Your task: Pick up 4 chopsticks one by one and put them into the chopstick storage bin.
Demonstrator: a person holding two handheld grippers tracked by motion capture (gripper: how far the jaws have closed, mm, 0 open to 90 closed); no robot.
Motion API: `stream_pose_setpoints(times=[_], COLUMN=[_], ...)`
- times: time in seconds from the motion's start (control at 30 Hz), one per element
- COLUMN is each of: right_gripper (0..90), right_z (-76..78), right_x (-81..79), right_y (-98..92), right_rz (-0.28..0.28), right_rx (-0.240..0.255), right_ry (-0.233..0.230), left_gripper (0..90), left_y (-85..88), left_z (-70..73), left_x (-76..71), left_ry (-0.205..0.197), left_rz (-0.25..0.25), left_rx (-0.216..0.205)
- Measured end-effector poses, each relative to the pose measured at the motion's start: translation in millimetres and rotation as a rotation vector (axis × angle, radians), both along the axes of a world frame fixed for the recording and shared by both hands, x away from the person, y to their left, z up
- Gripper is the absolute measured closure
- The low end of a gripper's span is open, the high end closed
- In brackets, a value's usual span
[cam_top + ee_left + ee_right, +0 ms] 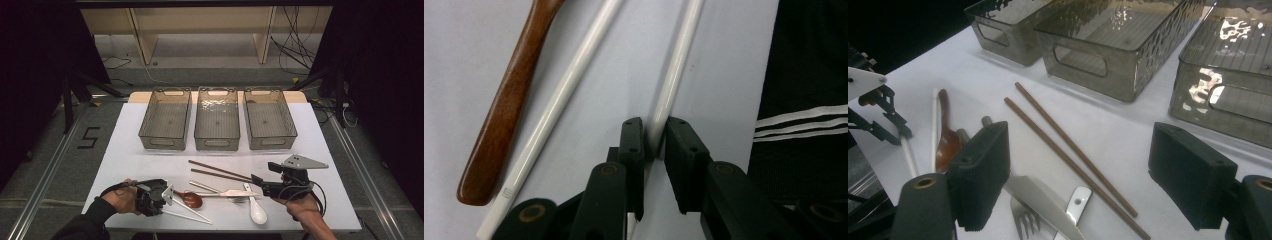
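Left gripper view: your left gripper (654,135) jaws clamp 1 white chopstick (674,75) at frame center; your right gripper (1083,175) jaws stand apart above the surface (1118,130).

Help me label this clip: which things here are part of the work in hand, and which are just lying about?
In hand:
- left gripper, shut on one white chopstick
- the second white chopstick beside it
- three bins, probably

Lying about:
- wooden spoon
- brown chopsticks
- knife, fork, white spoon
- right gripper, open

White chopstick (672,80), brown wooden spoon (509,107)
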State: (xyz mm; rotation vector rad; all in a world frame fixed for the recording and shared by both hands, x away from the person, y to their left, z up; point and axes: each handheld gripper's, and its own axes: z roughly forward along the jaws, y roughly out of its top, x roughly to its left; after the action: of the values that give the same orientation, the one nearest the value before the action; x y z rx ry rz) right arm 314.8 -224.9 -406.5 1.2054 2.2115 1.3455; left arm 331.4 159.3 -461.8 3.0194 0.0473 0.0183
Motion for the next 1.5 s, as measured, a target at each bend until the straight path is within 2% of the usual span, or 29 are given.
stream_pose_setpoints(times=[0.07, 0.13, 0.2, 0.37, 0.47, 0.5, 0.6, 0.73, 0.97, 1.2, 1.3, 1.37, 1.5], right_gripper=[25.6, 25.7, 25.8, 25.8, 25.9, 25.8, 25.9, 25.9, 25.9, 25.9, 25.7, 25.6, 25.6], right_z=[-0.3, -0.3, -0.8, -0.8, -0.9, -0.8, -0.8, -0.7, -0.8, -0.8, -0.5, -0.3, -0.7], right_x=[0.3, 0.4, 1.0, 1.3, 1.6, 1.4, 1.3, 1.3, 1.4, 1.6, 1.3, 1.0, 1.3], right_y=[-0.3, -0.6, -0.8, -0.8, -1.2, -1.1, -1.1, -1.0, -1.3, -1.1, -1.4, -1.4, -1.3], right_rz=[-0.001, -0.004, -0.006, -0.009, -0.014, -0.015, -0.014, -0.015, -0.015, -0.012, -0.009, -0.008, -0.007], right_rx=[-0.001, -0.001, -0.004, -0.006, -0.005, -0.007, -0.007, -0.008, -0.008, -0.006, -0.001, 0.003, 0.006], right_ry=[0.002, 0.004, 0.008, 0.007, 0.009, 0.014, 0.013, 0.015, 0.015, 0.009, 0.005, 0.004, 0.004], left_gripper=[78.9, 80.0, 82.8, 83.1, 83.3, 83.4, 83.6, 83.9, 84.1, 84.0, 84.0, 84.0, 84.0], left_y=[-0.4, 0.1, 0.6, 2.6, 2.4, 2.1, 2.3, 1.7, 1.4, 1.7, 2.4, 3.8, 5.6], left_z=[0.0, -0.7, -0.3, -0.7, -0.6, 0.1, -0.6, 0.0, 5.1, 16.3, 23.9, 27.8, 34.2], left_x=[-1.9, -3.1, -3.8, -4.6, -6.4, -6.1, -7.8, -9.0, -8.1, -7.5, -5.0, -3.7, 0.0], left_ry=[0.0, 0.003, 0.006, 0.009, 0.015, 0.009, 0.003, 0.01, -0.015, -0.04, -0.066, -0.092, -0.107], left_rz=[-0.02, -0.025, -0.053, -0.051, -0.067, -0.089, -0.086, -0.104, -0.106, -0.049, -0.025, -0.015, 0.031], left_rx=[0.007, -0.006, 0.0, -0.016, -0.015, -0.005, -0.017, -0.013, -0.043, -0.128, -0.186, -0.204, -0.255])
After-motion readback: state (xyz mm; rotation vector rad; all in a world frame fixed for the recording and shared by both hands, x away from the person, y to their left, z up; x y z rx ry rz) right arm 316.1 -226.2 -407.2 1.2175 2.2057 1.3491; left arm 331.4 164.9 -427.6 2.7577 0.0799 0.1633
